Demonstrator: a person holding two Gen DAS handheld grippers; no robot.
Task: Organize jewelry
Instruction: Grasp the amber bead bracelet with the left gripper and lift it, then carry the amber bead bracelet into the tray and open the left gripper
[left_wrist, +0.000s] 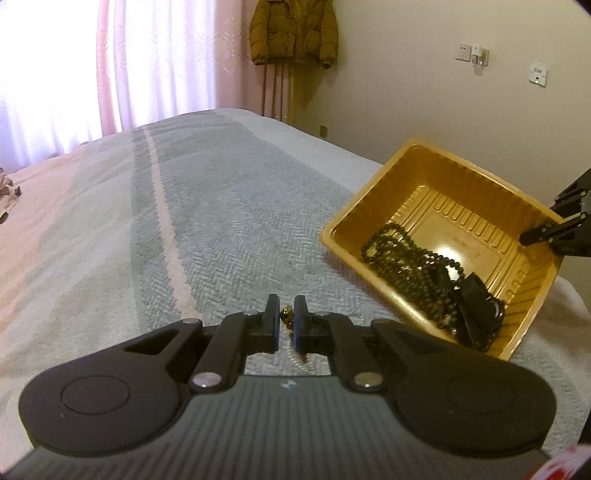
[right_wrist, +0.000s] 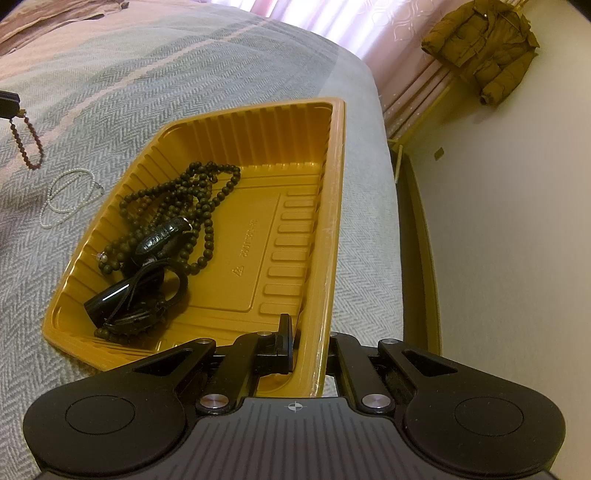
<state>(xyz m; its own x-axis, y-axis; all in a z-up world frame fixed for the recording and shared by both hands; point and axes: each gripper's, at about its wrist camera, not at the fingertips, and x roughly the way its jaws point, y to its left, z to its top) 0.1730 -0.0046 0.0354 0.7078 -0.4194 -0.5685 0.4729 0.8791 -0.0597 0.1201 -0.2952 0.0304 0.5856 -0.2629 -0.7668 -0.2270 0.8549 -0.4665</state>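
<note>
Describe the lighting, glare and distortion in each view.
Left wrist view: the curtained window is blown out white, a bright glare spot sits on the floor of the gold tray, and the corners are vignetted dark. Right wrist view: the curtain is overexposed, fisheye bends the bed edge, and a highlight streaks the black pendant.

right hand-held gripper: outer finger hidden behind tray wall | bracelet: mostly hidden between left hand-held gripper fingers
</note>
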